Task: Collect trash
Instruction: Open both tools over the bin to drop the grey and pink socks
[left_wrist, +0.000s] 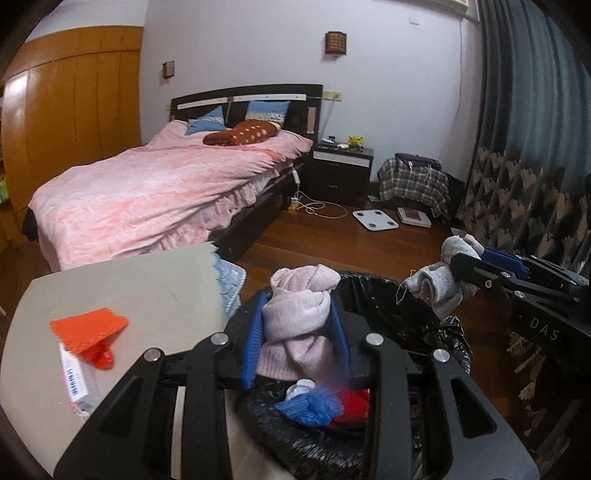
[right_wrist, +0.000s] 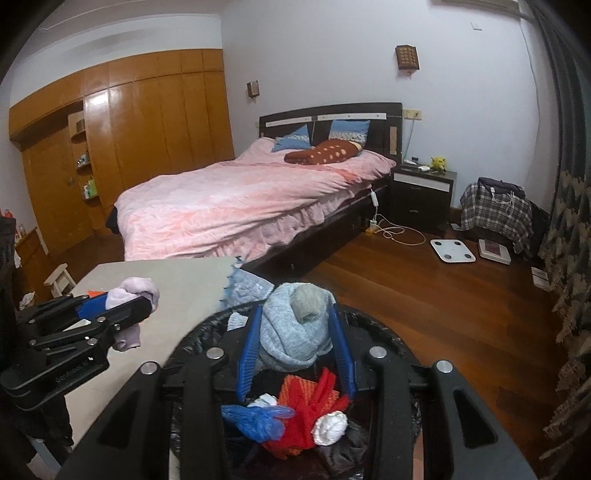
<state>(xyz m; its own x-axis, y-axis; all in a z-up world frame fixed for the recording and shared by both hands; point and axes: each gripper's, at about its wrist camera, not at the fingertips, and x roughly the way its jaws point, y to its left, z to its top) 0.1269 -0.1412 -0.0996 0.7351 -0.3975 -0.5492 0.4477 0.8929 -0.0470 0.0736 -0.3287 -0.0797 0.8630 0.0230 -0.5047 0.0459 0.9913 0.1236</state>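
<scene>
My left gripper (left_wrist: 299, 306) is shut on a balled pink sock (left_wrist: 299, 314) and holds it over the near rim of a bin lined with a black bag (left_wrist: 391, 306). My right gripper (right_wrist: 295, 325) is shut on a balled grey-blue sock (right_wrist: 291, 332) above the same bin (right_wrist: 207, 332). In the bin lie a red net (right_wrist: 310, 402), a blue plastic bag (right_wrist: 258, 421) and white crumpled paper (right_wrist: 330, 426). Each gripper also shows in the other view: the right one (left_wrist: 458, 269) with its grey sock (left_wrist: 436, 291), the left one (right_wrist: 144, 306) with its pink sock (right_wrist: 136, 290).
A grey table (left_wrist: 122, 288) stands left of the bin, with an orange net (left_wrist: 88, 325), a red clip (left_wrist: 99, 354) and a white box (left_wrist: 77, 380) on it. A bed (left_wrist: 155, 192) with a pink cover stands behind. Two scales (left_wrist: 375, 218) lie on the wooden floor. A patterned curtain (left_wrist: 524, 206) hangs at the right.
</scene>
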